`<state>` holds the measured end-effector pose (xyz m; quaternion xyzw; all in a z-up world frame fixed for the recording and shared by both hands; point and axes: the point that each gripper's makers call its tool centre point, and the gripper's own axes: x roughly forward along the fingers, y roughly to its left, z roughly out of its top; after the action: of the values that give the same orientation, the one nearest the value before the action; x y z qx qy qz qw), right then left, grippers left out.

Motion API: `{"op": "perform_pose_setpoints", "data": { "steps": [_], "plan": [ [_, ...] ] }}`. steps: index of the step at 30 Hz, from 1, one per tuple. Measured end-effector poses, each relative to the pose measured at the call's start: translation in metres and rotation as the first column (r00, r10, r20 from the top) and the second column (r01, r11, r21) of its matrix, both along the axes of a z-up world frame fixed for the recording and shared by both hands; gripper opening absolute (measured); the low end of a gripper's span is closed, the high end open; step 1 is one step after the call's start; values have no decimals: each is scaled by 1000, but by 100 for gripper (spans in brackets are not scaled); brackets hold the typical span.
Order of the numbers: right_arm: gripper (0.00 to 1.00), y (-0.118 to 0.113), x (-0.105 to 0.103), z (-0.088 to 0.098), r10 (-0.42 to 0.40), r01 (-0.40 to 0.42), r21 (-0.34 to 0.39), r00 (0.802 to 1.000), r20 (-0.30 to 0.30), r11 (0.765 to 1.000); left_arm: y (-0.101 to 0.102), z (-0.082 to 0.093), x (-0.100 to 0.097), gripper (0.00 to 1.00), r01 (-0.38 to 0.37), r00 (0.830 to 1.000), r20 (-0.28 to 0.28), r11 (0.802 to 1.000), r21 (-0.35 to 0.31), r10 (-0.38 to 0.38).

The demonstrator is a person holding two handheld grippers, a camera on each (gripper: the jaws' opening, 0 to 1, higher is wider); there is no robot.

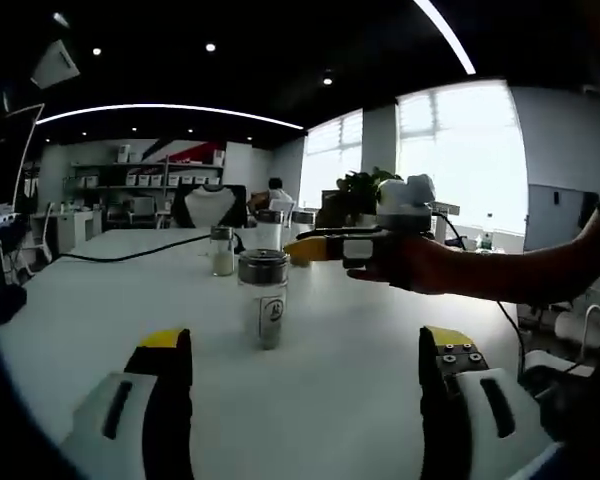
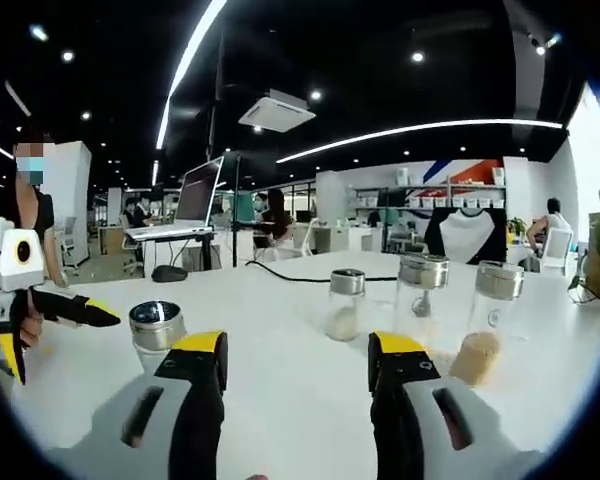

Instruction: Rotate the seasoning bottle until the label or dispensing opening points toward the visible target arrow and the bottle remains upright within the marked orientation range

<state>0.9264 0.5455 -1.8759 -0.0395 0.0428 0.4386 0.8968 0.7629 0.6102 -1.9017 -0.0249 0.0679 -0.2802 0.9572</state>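
Note:
A clear seasoning bottle (image 1: 263, 298) with a metal lid and a small label stands upright on the white table (image 1: 360, 340), ahead of my left gripper (image 1: 305, 355) and a little left of centre between its jaws. That gripper is open and holds nothing. In the right gripper view the same bottle (image 2: 156, 333) sits just left of my right gripper (image 2: 298, 362), partly behind its left jaw. The right gripper is open and empty too. A hand holds it beyond the bottle (image 1: 306, 243). The left gripper (image 2: 60, 335) enters from the left.
Three more lidded bottles (image 2: 345, 303) (image 2: 422, 286) (image 2: 488, 322) stand in a row further back on the table. A black cable (image 1: 130, 252) runs across the far side. Desks, shelves, a monitor (image 2: 198, 195) and people lie beyond the table edge.

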Motion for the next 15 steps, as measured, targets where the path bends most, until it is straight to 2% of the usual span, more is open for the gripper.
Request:
{"op": "perform_pose_setpoints", "data": {
  "steps": [2,5,7,8,15],
  "plan": [
    [55,9,8,-3,-2,3,-39,1000,17,999,0,-1,1,99,1,1000,-2,1000,0,-1],
    [54,18,17,-3,-6,7,-40,1000,14,999,-1,-1,1,99,4,1000,-2,1000,-7,-4],
    [47,23,25,-6,-25,24,-13,1000,-8,1000,-2,-3,1,99,7,1000,-10,1000,-6,-7],
    [45,22,31,-9,-64,64,-3,997,-35,998,-2,-3,1,99,9,1000,-10,1000,-6,-9],
    [46,38,53,-7,-99,99,-14,995,33,995,0,3,-2,99,12,1000,0,1000,-2,-12]
  ]
}}
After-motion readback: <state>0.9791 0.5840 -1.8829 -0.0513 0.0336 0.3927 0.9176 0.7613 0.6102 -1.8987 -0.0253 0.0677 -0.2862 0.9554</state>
